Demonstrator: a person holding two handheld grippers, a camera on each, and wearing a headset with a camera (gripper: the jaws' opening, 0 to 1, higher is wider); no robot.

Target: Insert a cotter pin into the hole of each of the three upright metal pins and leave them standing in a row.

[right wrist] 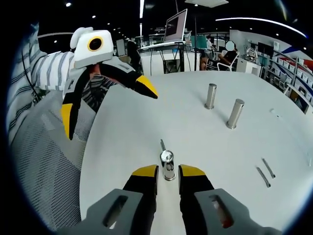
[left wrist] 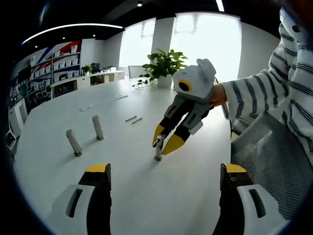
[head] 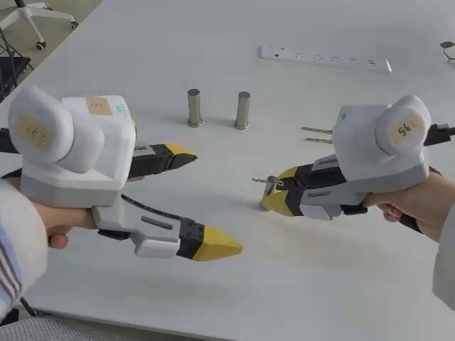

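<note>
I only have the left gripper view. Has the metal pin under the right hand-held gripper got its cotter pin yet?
Observer: Yes, the right gripper view shows a cotter pin poking out near the top of that metal pin.
Operator: Pointing which way?
Observer: Away from the right hand-held gripper.
Operator: Is it gripping the pin?
Observer: In its own view the jaws flank the pin closely, one each side; contact is unclear.

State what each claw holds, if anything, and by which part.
The left claw is open and holds nothing. The right claw seems to pinch a metal pin by its shaft.
</note>
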